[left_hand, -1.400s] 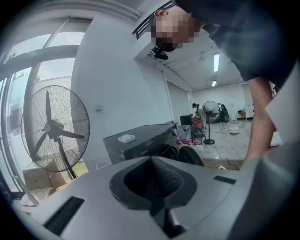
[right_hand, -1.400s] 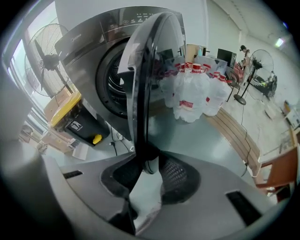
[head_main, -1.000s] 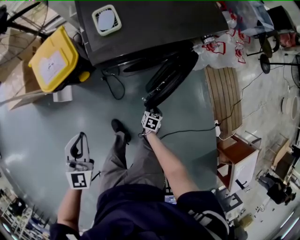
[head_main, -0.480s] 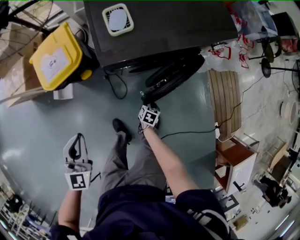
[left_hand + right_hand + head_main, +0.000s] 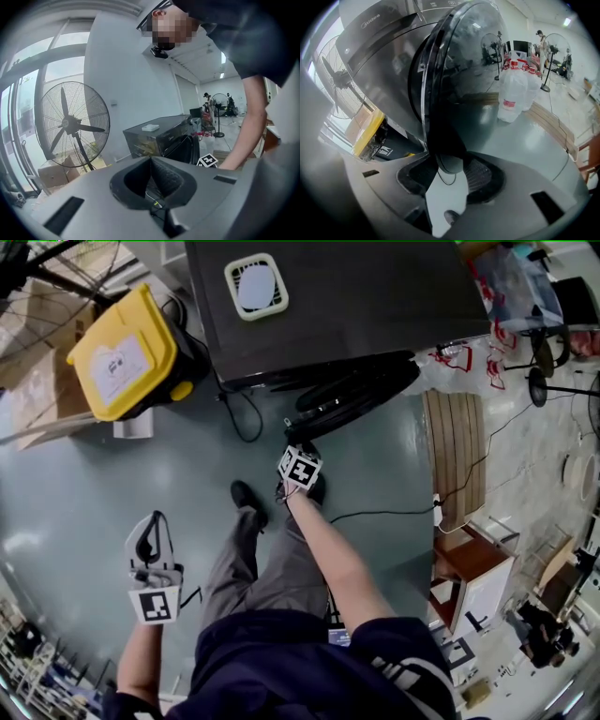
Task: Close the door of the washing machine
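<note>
The dark grey washing machine [image 5: 347, 296] stands at the top of the head view, and its round black door [image 5: 361, 390] hangs partly open at a shallow angle to the front. My right gripper [image 5: 293, 437] is at the door's free edge. In the right gripper view the door [image 5: 459, 84] fills the picture. Its rim lies between the jaws of my right gripper [image 5: 450, 171], which are opening, and floor shows beside the rim. My left gripper [image 5: 153, 521] hangs out to the left over the floor. In its own view the left gripper [image 5: 151, 159] is shut on nothing.
A yellow-lidded bin [image 5: 122, 351] stands left of the machine, with a black cable [image 5: 239, 418] on the floor beside it. A slatted wooden bench [image 5: 454, 456] lies to the right, with water bottles [image 5: 513, 93] near it. A standing fan [image 5: 70, 126] is nearby. The person's shoe [image 5: 248, 498] is below the door.
The door has swung closer to the machine's front, with my right gripper following at its edge. The left gripper has stayed low at the left.
</note>
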Available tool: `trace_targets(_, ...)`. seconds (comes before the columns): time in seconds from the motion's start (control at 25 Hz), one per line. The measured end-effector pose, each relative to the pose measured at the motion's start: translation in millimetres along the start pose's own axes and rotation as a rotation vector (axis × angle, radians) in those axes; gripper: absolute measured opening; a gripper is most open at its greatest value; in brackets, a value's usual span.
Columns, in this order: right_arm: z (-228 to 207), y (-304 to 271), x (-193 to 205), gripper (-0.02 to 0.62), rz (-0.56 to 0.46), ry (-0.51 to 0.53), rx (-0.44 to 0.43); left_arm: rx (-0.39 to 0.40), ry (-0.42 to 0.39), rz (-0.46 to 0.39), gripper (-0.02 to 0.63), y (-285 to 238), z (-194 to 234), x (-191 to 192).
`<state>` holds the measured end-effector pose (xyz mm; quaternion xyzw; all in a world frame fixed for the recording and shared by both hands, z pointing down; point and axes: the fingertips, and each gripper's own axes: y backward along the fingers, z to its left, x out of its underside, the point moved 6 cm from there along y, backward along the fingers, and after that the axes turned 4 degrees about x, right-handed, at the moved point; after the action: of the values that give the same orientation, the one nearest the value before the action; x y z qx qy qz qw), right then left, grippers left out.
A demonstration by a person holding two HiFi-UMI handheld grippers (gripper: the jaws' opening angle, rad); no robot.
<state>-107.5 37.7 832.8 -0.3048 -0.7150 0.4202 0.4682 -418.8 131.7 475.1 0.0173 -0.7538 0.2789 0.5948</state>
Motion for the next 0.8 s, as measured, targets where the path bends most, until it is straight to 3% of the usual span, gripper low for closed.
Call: trace_targets(0.8,53,-33,-46,0.230,-0.030,-0.048,-0.059,-0.022,-0.003,0.034,0.025,-2,33,14)
